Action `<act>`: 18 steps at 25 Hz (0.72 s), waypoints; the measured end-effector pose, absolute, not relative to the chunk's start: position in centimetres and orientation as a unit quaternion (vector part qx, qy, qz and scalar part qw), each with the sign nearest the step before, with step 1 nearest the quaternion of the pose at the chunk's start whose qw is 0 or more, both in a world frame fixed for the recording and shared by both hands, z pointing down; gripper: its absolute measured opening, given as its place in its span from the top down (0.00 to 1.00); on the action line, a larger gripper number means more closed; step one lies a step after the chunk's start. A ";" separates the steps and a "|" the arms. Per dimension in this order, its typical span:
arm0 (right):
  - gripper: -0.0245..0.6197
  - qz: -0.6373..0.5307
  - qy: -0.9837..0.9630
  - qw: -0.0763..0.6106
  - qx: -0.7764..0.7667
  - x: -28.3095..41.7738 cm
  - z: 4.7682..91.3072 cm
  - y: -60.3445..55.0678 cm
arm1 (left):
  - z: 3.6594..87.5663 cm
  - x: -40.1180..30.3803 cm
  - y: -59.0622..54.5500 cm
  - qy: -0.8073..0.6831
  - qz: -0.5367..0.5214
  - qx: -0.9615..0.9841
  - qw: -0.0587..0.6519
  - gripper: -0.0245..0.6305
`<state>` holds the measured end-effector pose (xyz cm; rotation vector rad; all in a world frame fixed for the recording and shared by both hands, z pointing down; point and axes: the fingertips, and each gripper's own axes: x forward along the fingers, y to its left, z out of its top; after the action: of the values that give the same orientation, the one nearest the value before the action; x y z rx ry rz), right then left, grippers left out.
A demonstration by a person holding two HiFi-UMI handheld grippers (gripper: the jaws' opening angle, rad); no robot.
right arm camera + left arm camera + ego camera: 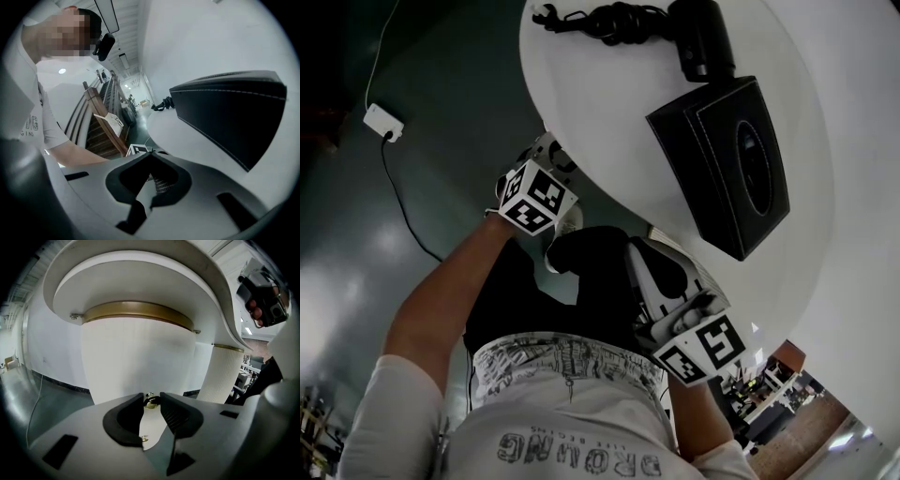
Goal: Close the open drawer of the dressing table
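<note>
The left hand-held gripper (151, 397) points at the white curved drawer front (140, 357), which sits under the rim of the round white desk (609, 103), below a brass band (136, 310). Its 2 jaws stand narrowly apart, with the drawer's small brass knob (150, 401) caught between their tips and touching both. From here I cannot tell how far the drawer stands out.

In the head view this gripper is tucked under the desk's near left edge. The right hand-held gripper (150, 154) hangs just off the near edge, close to the person's waist. Its jaws are closed tip to tip with nothing between them.

On the desk, a black box (722, 159) lies near the middle. A black hair dryer (703, 37) lies just beyond the box, toward the far edge, with its coiled cord (609, 19) beside it.
</note>
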<state>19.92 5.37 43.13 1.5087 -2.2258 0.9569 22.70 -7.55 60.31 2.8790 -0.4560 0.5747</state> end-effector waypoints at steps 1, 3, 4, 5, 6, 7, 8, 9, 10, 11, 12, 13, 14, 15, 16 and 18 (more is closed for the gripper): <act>0.95 0.333 -0.772 0.142 0.522 19.9 43.0 5.2 | 60.3 22.7 -7.5 -0.151 0.198 0.965 0.086 0.77; 0.95 0.335 -0.774 0.141 0.519 19.9 42.7 5.0 | 60.2 22.5 -7.5 -0.149 0.206 0.963 0.092 0.75; 0.95 0.335 -0.775 0.140 0.518 19.8 42.5 4.8 | 60.0 22.4 -7.5 -0.150 0.208 0.962 0.096 0.73; 0.95 0.336 -0.776 0.139 0.516 19.8 42.3 4.7 | 59.8 22.1 -7.5 -0.152 0.209 0.961 0.099 0.72; 0.95 0.337 -0.776 0.138 0.515 19.8 42.1 4.6 | 59.5 21.8 -7.4 -0.154 0.210 0.960 0.102 0.72; 0.95 0.339 -0.777 0.136 0.513 19.9 41.9 4.5 | 59.2 21.4 -7.3 -0.156 0.212 0.959 0.104 0.72; 0.95 0.341 -0.777 0.135 0.512 19.9 41.7 4.3 | 59.0 21.0 -7.2 -0.158 0.216 0.958 0.105 0.72; 0.95 0.343 -0.777 0.133 0.511 19.8 41.5 4.2 | 58.8 20.6 -7.0 -0.160 0.221 0.956 0.107 0.71; 0.95 0.345 -0.778 0.132 0.508 19.8 41.2 4.1 | 58.6 20.1 -6.8 -0.161 0.226 0.955 0.109 0.71; 0.95 0.346 -0.779 0.131 0.506 19.7 40.8 4.0 | 58.4 19.6 -6.5 -0.163 0.231 0.953 0.111 0.71; 0.95 0.346 -0.781 0.130 0.503 19.6 40.4 3.9 | 58.0 19.0 -6.3 -0.166 0.235 0.951 0.112 0.71; 0.95 0.347 -0.782 0.129 0.501 19.6 40.0 3.8 | 57.6 18.5 -6.1 -0.169 0.238 0.950 0.114 0.71; 0.95 0.347 -0.783 0.128 0.500 19.6 39.6 3.7 | 57.1 17.9 -6.0 -0.173 0.240 0.948 0.115 0.71; 0.95 0.347 -0.784 0.127 0.499 19.6 39.2 3.6 | 56.5 17.4 -5.8 -0.176 0.242 0.947 0.116 0.71; 0.95 0.347 -0.785 0.126 0.498 19.5 38.7 3.6 | 55.9 16.9 -5.6 -0.179 0.245 0.946 0.116 0.71; 0.95 0.346 -0.787 0.124 0.496 19.4 37.7 3.4 | 54.6 15.8 -5.1 -0.184 0.250 0.943 0.116 0.71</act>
<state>19.44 3.42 37.66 1.4443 -2.2931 1.0097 15.81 -5.14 54.61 2.7623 -0.5393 0.7321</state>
